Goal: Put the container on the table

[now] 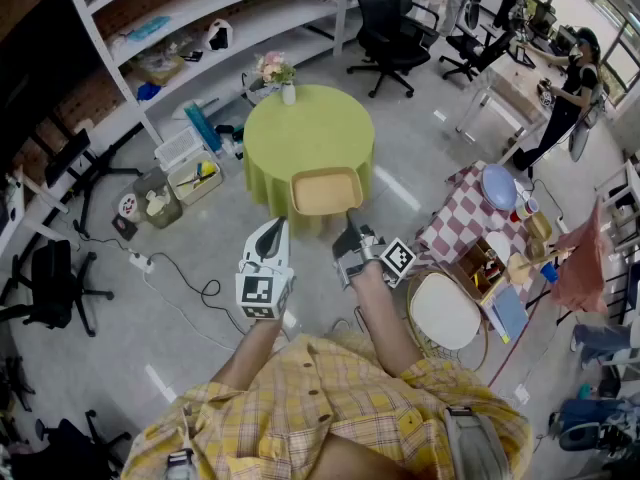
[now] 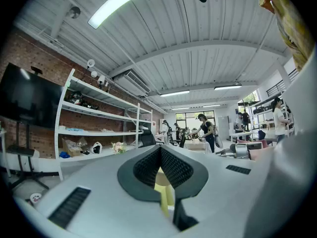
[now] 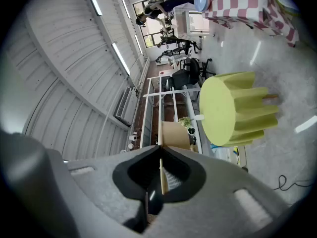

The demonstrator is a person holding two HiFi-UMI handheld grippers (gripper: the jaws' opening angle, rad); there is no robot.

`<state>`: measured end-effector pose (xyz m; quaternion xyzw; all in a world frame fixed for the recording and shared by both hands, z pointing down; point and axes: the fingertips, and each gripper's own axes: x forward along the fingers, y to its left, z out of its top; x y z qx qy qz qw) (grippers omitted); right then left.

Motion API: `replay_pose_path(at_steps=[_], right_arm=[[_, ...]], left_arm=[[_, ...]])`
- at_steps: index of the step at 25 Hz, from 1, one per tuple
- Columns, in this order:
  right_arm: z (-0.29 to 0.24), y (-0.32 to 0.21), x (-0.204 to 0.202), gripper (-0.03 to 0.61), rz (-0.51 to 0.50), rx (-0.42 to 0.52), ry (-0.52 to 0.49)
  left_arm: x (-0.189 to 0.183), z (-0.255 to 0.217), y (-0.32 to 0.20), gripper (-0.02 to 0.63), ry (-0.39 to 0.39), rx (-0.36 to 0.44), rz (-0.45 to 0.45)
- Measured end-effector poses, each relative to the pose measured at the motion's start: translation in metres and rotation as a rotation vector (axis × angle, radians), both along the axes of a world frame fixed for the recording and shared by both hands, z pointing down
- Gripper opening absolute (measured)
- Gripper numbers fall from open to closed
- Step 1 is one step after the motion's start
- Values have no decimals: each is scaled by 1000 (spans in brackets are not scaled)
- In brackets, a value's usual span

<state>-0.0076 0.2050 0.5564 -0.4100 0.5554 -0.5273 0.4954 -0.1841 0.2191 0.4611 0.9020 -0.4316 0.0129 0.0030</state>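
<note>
A shallow tan container (image 1: 326, 190) hangs at the near edge of the round table with a yellow-green cloth (image 1: 310, 133); I cannot tell whether it touches the cloth. My right gripper (image 1: 351, 224) is shut on the container's near rim. In the right gripper view the thin rim (image 3: 161, 175) runs between the jaws of the right gripper (image 3: 160, 157), with the container (image 3: 176, 135) and table (image 3: 223, 110) beyond. My left gripper (image 1: 272, 232) is level, left of the container, shut and holding nothing. The left gripper (image 2: 159, 150) faces the table (image 2: 163, 192).
A vase of flowers (image 1: 281, 78) stands at the table's far side. Boxes (image 1: 185, 173) lie on the floor to its left under white shelves (image 1: 200, 28). To the right are a checkered table (image 1: 465, 218), a round white seat (image 1: 443, 310), office chairs (image 1: 390, 18) and a person (image 1: 570, 88).
</note>
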Motion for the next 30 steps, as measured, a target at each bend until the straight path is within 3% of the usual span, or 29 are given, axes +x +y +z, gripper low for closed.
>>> replay_pose_path(at_steps=[13, 19, 30], right_arm=[[-8, -8, 9, 12, 9, 24, 0], [-15, -2, 15, 9, -11, 50, 62], [-7, 1, 46, 8, -31, 49, 20]], left_arm=[[13, 6, -2, 4, -38, 14, 28], [24, 13, 4, 4, -41, 4, 24], [53, 21, 13, 5, -67, -7, -8]])
